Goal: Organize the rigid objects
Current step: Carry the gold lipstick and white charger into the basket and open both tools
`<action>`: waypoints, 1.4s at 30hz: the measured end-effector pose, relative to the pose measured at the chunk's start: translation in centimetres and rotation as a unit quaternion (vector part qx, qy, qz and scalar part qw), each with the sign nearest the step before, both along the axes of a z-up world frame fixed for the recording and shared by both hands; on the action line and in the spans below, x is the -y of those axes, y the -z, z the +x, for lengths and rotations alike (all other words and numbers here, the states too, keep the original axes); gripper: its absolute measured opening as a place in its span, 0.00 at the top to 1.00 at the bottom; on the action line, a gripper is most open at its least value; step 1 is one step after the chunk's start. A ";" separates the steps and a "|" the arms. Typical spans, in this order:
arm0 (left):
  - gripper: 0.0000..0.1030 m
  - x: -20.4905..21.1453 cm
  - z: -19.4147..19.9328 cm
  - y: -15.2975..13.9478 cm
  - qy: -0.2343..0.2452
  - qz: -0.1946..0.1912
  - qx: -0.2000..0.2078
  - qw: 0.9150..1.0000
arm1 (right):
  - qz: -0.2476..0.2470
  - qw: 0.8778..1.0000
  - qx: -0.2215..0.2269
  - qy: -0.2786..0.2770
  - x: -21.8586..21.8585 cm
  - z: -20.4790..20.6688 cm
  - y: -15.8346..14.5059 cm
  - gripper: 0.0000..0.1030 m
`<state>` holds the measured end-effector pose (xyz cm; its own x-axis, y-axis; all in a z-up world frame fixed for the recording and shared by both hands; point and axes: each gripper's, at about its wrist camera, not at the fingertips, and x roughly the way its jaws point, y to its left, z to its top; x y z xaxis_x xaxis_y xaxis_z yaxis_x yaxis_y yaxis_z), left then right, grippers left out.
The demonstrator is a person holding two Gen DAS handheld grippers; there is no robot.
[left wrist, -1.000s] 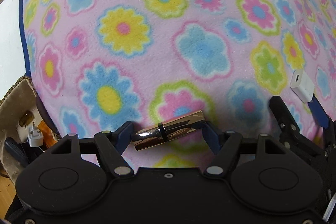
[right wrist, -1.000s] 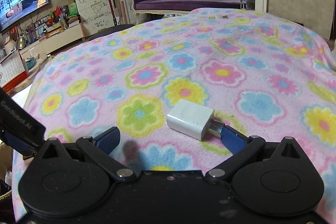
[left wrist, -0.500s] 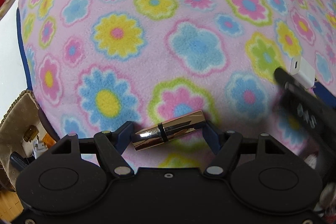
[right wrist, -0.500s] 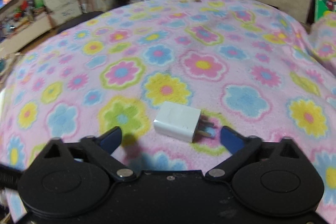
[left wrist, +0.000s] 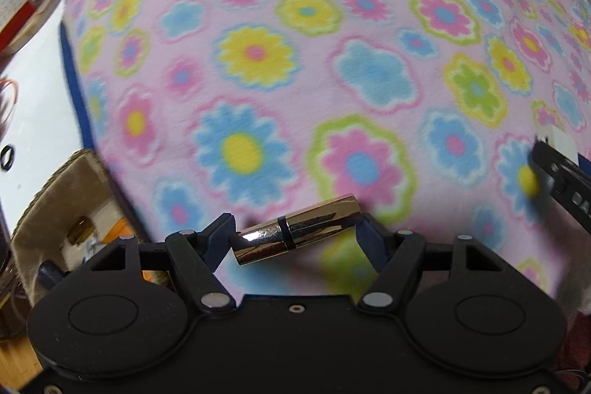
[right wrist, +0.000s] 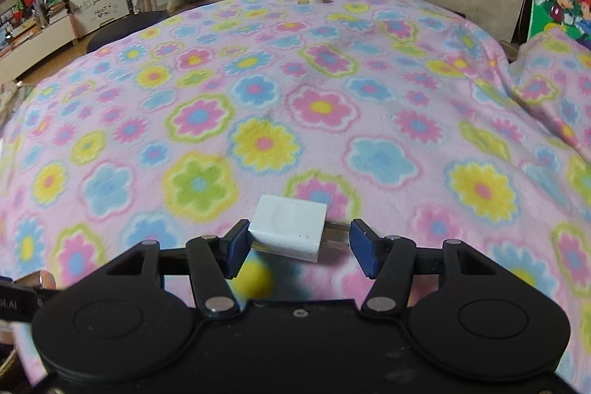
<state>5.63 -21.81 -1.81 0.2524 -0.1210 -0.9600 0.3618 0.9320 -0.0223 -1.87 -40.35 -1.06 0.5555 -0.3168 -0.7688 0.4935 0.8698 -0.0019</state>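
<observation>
Two black hand-held grippers over soft pink flowered fleece blanket: left gripper clamping shiny gold metal lipstick tube; right gripper, jaws just closing, gripping white plastic plug adapter. Beige basket near left.

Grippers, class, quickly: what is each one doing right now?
Left gripper: shut on the metallic tube.
Right gripper: jaws have just been closing, now shut on the white charger.

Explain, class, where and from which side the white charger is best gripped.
Grip the charger across its flat white body, from above and behind. The right gripper has just been closing on it end to end, one pad on the body, the other on the thin prongs, a likely weaker hold.
</observation>
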 end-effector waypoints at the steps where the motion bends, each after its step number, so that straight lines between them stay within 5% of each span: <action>1: 0.35 -1.0 0.0 -0.3 -0.006 0.000 0.002 1.000 | 0.003 1.000 0.001 -0.006 -0.7 -0.1 -0.3 0.44; 9: 0.35 -10.1 1.5 -2.0 -0.086 0.006 0.019 0.996 | 0.042 0.993 0.007 -0.107 -9.5 1.5 -1.9 0.44; 18: 0.35 -21.0 2.3 -1.4 -0.188 0.019 0.037 0.981 | 0.089 0.971 0.003 -0.221 -21.9 5.1 -3.3 0.44; 21: 0.35 -23.6 2.7 -0.8 -0.217 -0.022 0.017 0.976 | 0.087 0.966 -0.007 -0.244 -25.4 6.1 -3.1 0.44; 29: 0.35 -25.7 2.9 1.1 -0.242 -0.046 0.000 0.969 | 0.067 0.962 -0.046 -0.261 -30.3 7.6 -1.6 0.44; 42: 0.35 -28.1 3.6 2.6 -0.293 -0.029 -0.026 0.955 | 0.064 0.959 -0.083 -0.263 -32.4 10.6 1.2 0.43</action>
